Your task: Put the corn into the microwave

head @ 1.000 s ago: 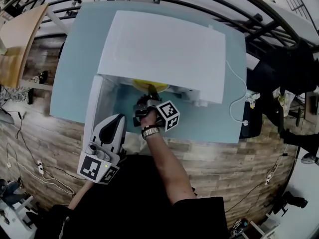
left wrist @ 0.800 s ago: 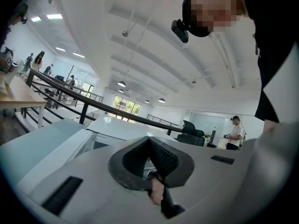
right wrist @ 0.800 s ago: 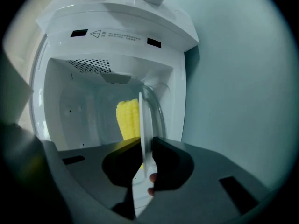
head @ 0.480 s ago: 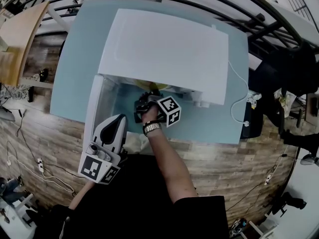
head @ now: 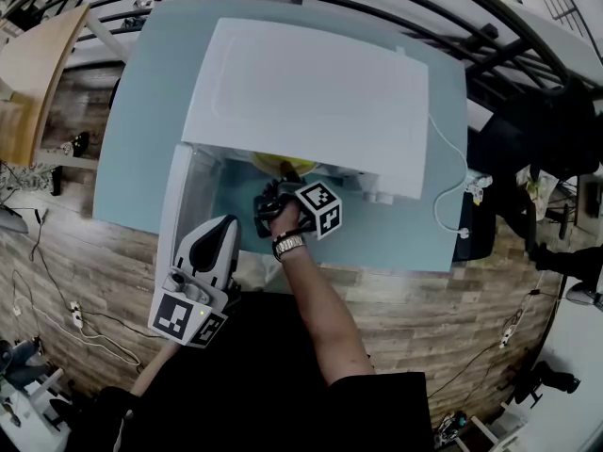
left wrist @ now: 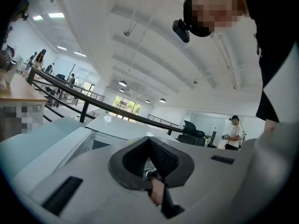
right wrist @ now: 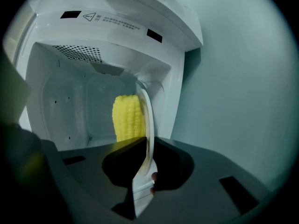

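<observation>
Head view showed a pale blue-green tabletop carrying a white box-shaped microwave. At its left, the microwave's white-framed glass door stood swung open. Just beside the door's lower end hung the white left gripper, its dark ribbed pads pressed together with nothing between them and touching nothing.

Further right, at the mouth of the oven, the black right gripper reached under the front edge, where a sliver of the yellow corn cob showed. Right gripper view had that gripper clenched on the rim of a round white plate, seen edge-on. The corn lay against the plate's face: a short, stubby cob of bright yellow, husk-free, with neat rows of kernels and a blunt cut end. It sat at the threshold of the pale cavity, whose perforated ceiling and back wall rose behind it.

At the far right, a thin white cable looped across the tabletop.
</observation>
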